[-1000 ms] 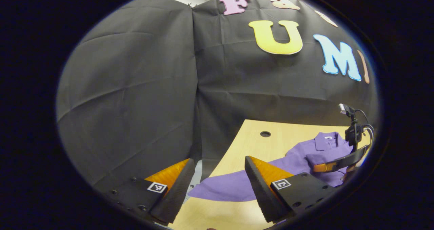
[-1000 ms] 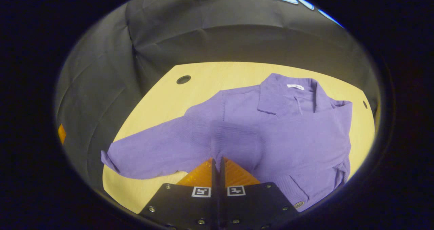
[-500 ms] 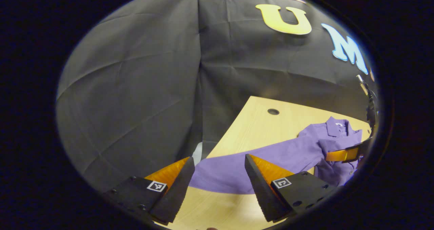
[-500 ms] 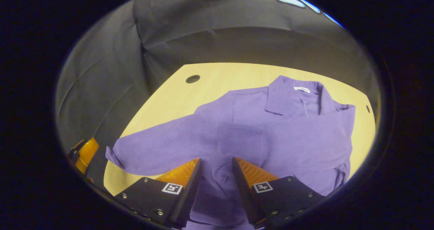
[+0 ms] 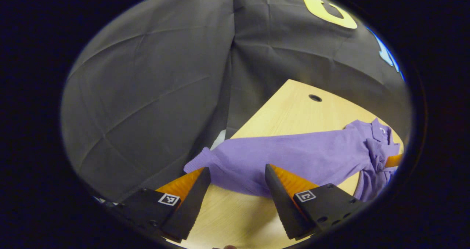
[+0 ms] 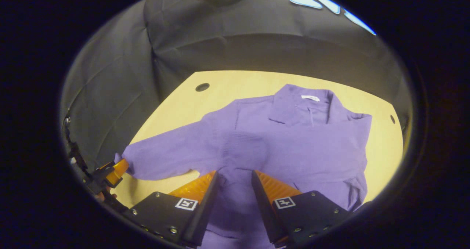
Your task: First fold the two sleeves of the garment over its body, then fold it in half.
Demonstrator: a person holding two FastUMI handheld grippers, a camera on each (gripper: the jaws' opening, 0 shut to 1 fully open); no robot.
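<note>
ribbed purple knit garment (image 6: 293,142), pale wood table (image 6: 235,83)

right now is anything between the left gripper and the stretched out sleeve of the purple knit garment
Nothing visible. The open left gripper sits just short of the outstretched purple sleeve, with bare light wooden table around it. The path over the garment's body also looks free.

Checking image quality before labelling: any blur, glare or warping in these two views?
Left gripper view: sharp, the table edge bows from fisheye warping, no glare. Right gripper view: even light, a soft shadow on the purple garment, its collar crisp, edges dim.
</note>
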